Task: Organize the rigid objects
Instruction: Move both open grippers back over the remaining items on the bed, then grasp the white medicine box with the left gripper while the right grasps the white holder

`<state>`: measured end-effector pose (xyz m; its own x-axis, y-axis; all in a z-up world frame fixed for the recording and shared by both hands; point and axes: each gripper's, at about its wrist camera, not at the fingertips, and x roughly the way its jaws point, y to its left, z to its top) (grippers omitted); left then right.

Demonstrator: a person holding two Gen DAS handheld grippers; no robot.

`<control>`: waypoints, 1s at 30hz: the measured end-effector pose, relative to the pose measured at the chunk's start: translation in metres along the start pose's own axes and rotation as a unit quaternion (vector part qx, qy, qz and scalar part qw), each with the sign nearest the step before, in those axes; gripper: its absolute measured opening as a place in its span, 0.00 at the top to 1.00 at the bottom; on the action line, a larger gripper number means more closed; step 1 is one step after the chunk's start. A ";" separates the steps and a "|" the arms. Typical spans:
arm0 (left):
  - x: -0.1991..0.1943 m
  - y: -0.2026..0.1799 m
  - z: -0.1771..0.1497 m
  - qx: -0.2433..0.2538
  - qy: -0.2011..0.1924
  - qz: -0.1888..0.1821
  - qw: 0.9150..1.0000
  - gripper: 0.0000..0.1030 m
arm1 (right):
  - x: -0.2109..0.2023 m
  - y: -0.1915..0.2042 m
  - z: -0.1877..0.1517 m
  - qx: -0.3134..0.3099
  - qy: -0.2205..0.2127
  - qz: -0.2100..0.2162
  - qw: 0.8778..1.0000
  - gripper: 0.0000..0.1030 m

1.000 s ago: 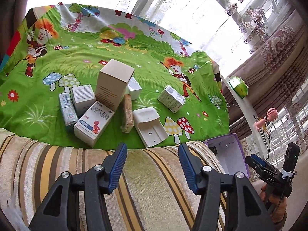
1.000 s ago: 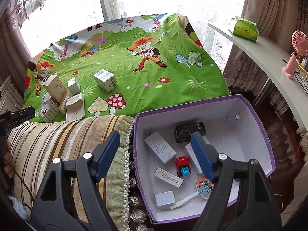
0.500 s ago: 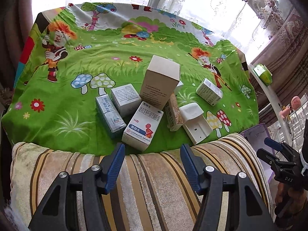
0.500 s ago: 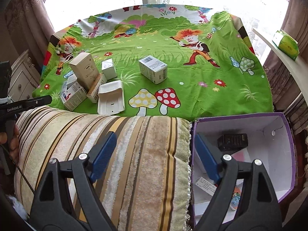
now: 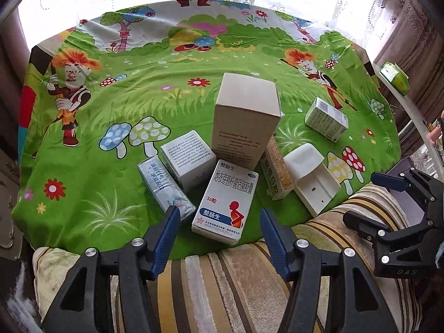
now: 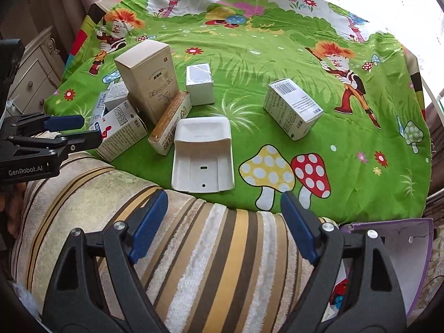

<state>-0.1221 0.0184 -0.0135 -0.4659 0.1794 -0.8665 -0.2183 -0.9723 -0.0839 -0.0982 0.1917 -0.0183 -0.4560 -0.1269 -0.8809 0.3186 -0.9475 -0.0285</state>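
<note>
A: Boxes cluster on the green cartoon sheet (image 5: 91,191) — a tall beige carton (image 5: 245,122) upright, a white medicine box (image 5: 226,202) lying in front of it, just beyond the left gripper (image 5: 217,229).

B: And that gripper?

A: Spread, nothing between its blue pads, above the striped cushion (image 5: 222,291).

B: The right gripper (image 6: 223,222)?

A: Spread wide too, empty, over the same cushion. A white plastic tray (image 6: 202,155) lies just past it; a barcoded box (image 6: 292,109) sits apart. The purple-rimmed bin (image 6: 399,249) is at its lower right.
</note>
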 end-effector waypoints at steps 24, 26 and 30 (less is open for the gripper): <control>0.032 -0.025 -0.002 0.068 0.031 0.010 0.997 0.60 | 0.061 0.016 0.030 -0.033 0.049 0.003 0.998 0.17; 0.031 -0.024 -0.002 0.067 0.029 0.007 0.997 0.60 | 0.064 0.014 0.029 -0.028 0.052 0.005 0.998 0.24; 0.029 -0.026 -0.005 0.066 0.024 -0.001 0.997 0.60 | 0.063 0.011 0.027 -0.019 0.049 0.012 0.999 0.35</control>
<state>-0.1258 0.0479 -0.0388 -0.4239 0.1700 -0.8896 -0.3322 -0.9430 -0.0219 -0.1462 0.1653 -0.0611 -0.3653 -0.1193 -0.9232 0.3604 -0.9325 -0.0221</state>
